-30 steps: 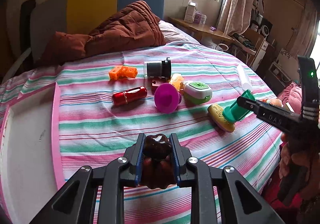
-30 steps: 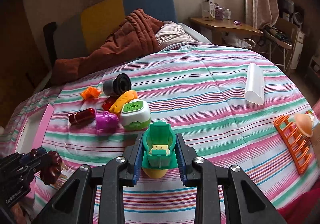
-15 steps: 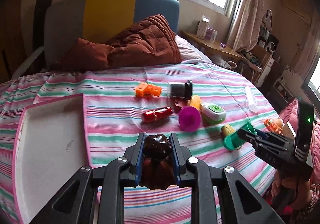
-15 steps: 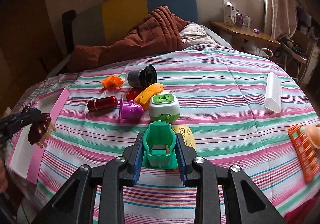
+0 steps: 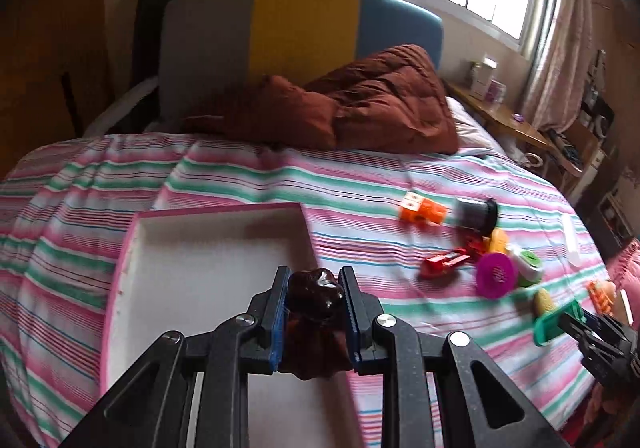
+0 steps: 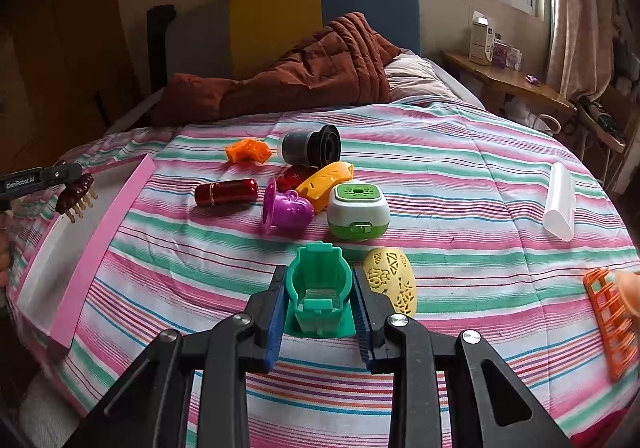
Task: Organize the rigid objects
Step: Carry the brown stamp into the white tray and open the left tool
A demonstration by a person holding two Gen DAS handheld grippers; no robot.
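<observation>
A pink tray [image 5: 120, 280] is seen at nine o'clock on the striped bedspread [image 6: 440, 176]. Above it, a brown comb [image 5: 314, 288] is clamped in the left gripper [image 5: 314, 312]. A cluster of toys is spread near twelve o'clock, among them a red tube [image 6: 226, 192] and a purple cup [image 6: 286, 208]. A green holder [image 6: 319, 288] is clamped in the right gripper [image 6: 319, 312], with a yellow case [image 6: 392, 280] lying just beside it at three o'clock.

We see a bed with a pink, green and white striped cover [image 6: 460, 152]. Left of our right fingers lies a pink-rimmed white tray [image 6: 108, 232]; ahead, a yellow perforated shell [image 6: 392, 280] and green-white box [image 6: 358, 210].
</observation>
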